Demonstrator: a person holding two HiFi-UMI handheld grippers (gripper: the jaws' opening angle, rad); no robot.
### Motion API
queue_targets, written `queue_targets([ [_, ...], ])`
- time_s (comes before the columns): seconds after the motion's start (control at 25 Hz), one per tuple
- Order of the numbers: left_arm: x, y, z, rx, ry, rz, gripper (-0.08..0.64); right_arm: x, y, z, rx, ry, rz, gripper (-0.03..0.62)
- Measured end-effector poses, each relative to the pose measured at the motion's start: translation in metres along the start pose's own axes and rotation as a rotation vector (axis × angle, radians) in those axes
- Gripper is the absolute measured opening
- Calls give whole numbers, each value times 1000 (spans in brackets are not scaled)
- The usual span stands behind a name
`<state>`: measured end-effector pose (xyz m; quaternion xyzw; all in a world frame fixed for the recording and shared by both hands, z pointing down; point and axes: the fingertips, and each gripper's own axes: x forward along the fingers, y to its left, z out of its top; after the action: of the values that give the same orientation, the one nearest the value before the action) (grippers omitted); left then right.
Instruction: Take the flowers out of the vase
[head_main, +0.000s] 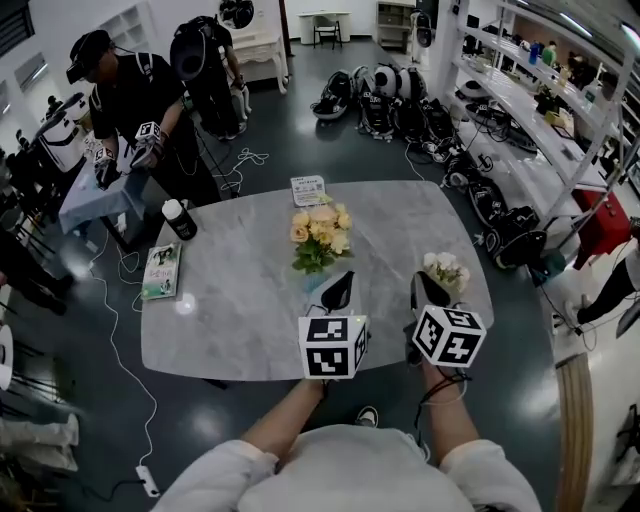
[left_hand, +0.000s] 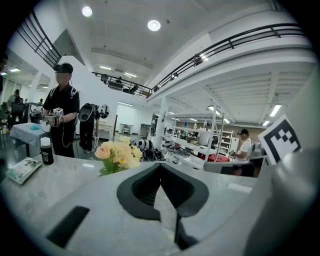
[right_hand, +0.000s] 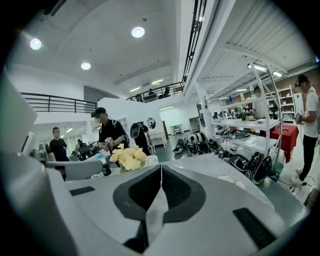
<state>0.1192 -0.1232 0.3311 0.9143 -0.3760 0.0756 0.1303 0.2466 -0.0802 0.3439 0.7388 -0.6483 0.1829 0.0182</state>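
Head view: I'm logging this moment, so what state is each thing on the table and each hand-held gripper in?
Left hand-held gripper: shut, empty.
Right hand-held gripper: shut, empty.
Yellow flowers: standing bunched at the middle of the table, not held.
White flowers: on the table by the right hand-held gripper, not held.
Bottle: upright, capped.
Booklet: lying flat, closed.

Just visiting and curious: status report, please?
Both shut, empty: left tool, right tool. Mid-table, yellow flowers upright; white flowers near right tool. Nothing in the way.

no legible text, card (head_main: 311, 190) print too small
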Motion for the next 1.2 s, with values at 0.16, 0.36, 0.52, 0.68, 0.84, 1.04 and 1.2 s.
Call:
queue_targets([
  [0.16,-23,26,-10,5,9,16,9,-8,21,-8,-4,-8,-30,8],
  [0.36,-51,62,-21,17,31,16,9,-18,47,-21,3,-11,-86,6],
  [0.52,-65,78,-26,22,41,-7,9,-24,59,-33,14,-5,-128,6],
  [0.68,-72,88,-31,8,49,-18,9,-30,73,-43,-2,12,-131,6],
  [0.84,-75,83,-30,-3,35,-26,9,-34,74,-42,-15,18,-133,6],
  [1.04,-74,80,-26,-2,32,-25,8,-33,72,-34,-31,17,-125,6],
  [1.2,-69,77,-26,6,34,-12,8,-28,68,-31,-38,21,-108,6],
])
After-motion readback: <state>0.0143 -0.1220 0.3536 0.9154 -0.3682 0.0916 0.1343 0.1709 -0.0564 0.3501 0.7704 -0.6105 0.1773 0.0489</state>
